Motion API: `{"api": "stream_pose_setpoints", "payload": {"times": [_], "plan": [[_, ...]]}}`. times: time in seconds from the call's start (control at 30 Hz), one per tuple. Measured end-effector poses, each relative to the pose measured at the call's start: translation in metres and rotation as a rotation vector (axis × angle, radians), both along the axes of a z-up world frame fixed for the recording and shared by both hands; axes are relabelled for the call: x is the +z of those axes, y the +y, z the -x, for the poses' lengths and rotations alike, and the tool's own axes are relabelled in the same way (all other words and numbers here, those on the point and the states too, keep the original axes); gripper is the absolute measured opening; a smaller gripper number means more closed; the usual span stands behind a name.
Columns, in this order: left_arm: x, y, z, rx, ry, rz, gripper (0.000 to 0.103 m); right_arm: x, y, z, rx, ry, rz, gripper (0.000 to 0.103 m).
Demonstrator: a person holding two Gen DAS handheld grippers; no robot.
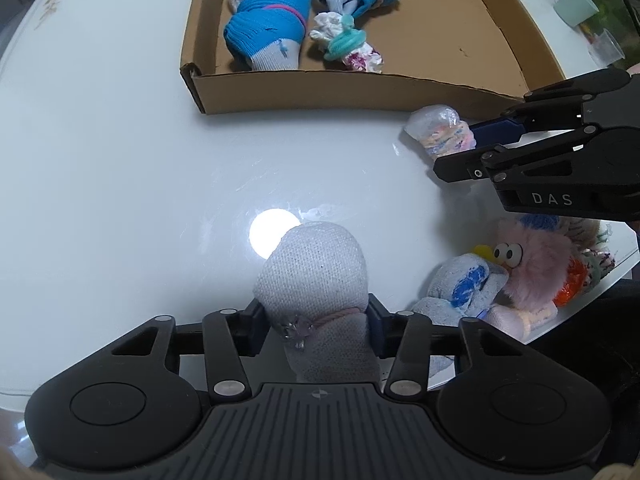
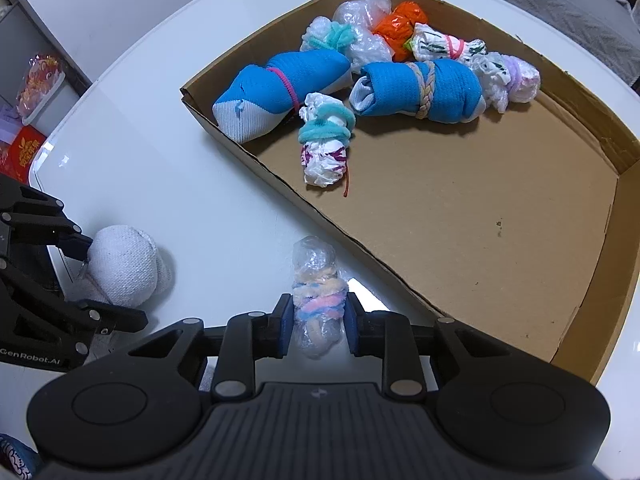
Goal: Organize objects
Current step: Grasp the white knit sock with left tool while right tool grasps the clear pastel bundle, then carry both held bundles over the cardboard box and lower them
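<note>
My left gripper [image 1: 316,326] is shut on a rolled white sock [image 1: 316,276] tied with a pink band, just above the white table; it also shows in the right wrist view [image 2: 120,272]. My right gripper [image 2: 316,324] is shut on a clear plastic bundle [image 2: 316,292] wrapped in a pastel scrunchie, beside the near wall of the cardboard box [image 2: 480,240]. The same bundle [image 1: 440,128] shows in the left wrist view, by the box [image 1: 440,40]. The box holds blue sock rolls [image 2: 280,88] and several tied plastic bundles [image 2: 324,148].
A pile with a pink fluffy toy [image 1: 536,264], a white and blue cloth [image 1: 468,284] and an orange item lies at the table's right edge. Cups [image 1: 574,4] stand at the far right. Red packets [image 2: 24,152] sit off the table's left side.
</note>
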State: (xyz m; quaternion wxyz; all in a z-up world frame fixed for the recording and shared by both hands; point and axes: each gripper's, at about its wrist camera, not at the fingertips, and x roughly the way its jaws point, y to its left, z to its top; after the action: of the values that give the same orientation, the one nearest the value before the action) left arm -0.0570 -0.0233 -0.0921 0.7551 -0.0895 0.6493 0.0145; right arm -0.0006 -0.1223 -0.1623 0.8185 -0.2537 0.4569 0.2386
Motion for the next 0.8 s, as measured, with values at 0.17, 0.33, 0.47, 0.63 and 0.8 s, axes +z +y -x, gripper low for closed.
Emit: {"api": "stream_pose_setpoints", "payload": {"times": [0.17, 0.33, 0.47, 0.63, 0.8], "plan": [[0.003, 0.004, -0.002, -0.012, -0.011, -0.018, 0.052, 0.001, 0.001, -0.002, -0.003, 0.007, 0.003, 0.024], [0.017, 0.014, -0.007, -0.03, -0.043, -0.024, 0.052, 0.006, -0.001, -0.001, -0.012, 0.002, -0.003, 0.024], [0.027, 0.029, -0.019, -0.046, -0.067, -0.033, 0.052, 0.016, -0.006, 0.002, -0.011, -0.007, -0.036, 0.024], [0.033, 0.017, -0.021, -0.072, -0.097, -0.048, 0.052, 0.042, 0.009, -0.014, -0.034, -0.006, -0.091, 0.024], [0.045, 0.005, -0.028, -0.109, -0.154, -0.063, 0.052, 0.049, 0.009, -0.013, -0.058, -0.022, -0.13, 0.024]]}}
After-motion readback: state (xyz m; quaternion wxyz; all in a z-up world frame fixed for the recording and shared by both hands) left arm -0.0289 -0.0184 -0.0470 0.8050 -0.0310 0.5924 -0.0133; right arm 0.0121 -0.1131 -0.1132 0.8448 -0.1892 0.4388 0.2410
